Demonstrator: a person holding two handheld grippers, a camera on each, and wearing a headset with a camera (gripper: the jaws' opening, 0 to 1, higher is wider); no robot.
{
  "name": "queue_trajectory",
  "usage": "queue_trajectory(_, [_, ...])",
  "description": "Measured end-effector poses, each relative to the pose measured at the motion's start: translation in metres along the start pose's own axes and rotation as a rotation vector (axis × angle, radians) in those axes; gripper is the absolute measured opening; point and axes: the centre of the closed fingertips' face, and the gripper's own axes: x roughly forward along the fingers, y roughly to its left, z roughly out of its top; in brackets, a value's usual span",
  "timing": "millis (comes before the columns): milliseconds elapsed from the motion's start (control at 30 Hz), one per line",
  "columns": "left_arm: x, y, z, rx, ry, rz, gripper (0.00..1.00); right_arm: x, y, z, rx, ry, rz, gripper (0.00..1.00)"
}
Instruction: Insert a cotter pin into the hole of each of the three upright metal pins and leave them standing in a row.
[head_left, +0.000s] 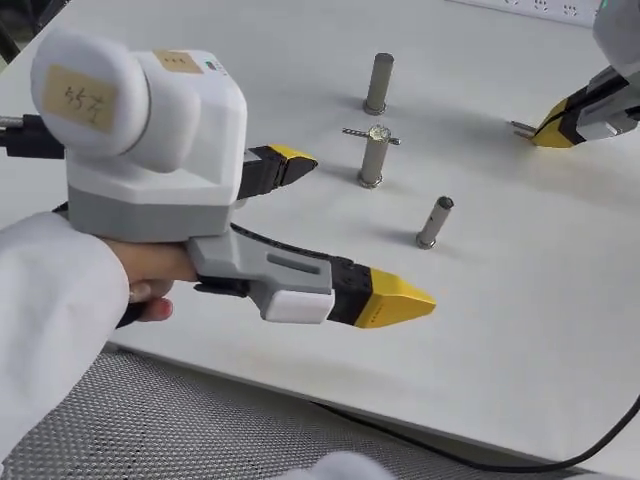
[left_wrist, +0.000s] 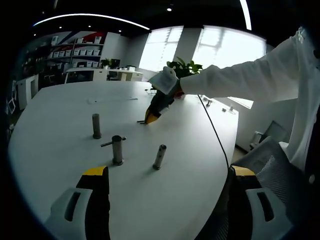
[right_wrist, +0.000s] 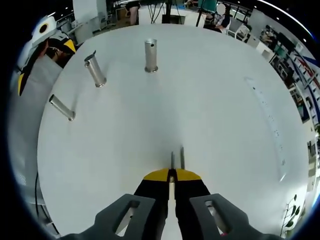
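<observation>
— What sits closest?
— The left gripper (head_left: 362, 227), held by a hand (head_left: 150, 272) in a white sleeve (head_left: 50, 320). Its yellow-tipped jaws stand wide apart over the near part of the white table (head_left: 520, 340). A black cable (head_left: 480, 458) runs along the table's near edge.

— And the metal pins?
— Three of them stand in a loose row on the table, just beyond that gripper. The near pin (head_left: 435, 222) looks tilted, and its hole shows as a dark spot close to the top. The middle pin (head_left: 373, 160) stands upright with the fitted cotter pin (head_left: 370, 134) passing crosswise through its top. The far pin (head_left: 378, 84) is upright too.

— Do they show from the left gripper's camera?
— Yes, all three lie ahead between its spread jaws, well apart from the tips.

— Where is the right gripper?
— The right gripper (head_left: 545, 135) is off to the right of the row, level with the middle pin and well apart from it. In its own view the jaws are pressed together on the held cotter pin (right_wrist: 176, 157), whose two legs poke forward from the tips. The tips hang low over the table; I cannot tell whether the legs touch it.
</observation>
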Motion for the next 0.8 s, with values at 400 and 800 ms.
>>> queue_trajectory(400, [-0.001, 0.002, -0.006, -0.006, 0.027, 0.002, 0.99, 0.002, -0.003, 0.000, -0.076, 0.039, -0.016, 0.00])
queue_trajectory(800, [0.000, 0.011, 0.002, -0.037, -0.007, 0.024, 0.99, -0.025, 0.007, 0.025, -0.140, -0.050, -0.073, 0.00])
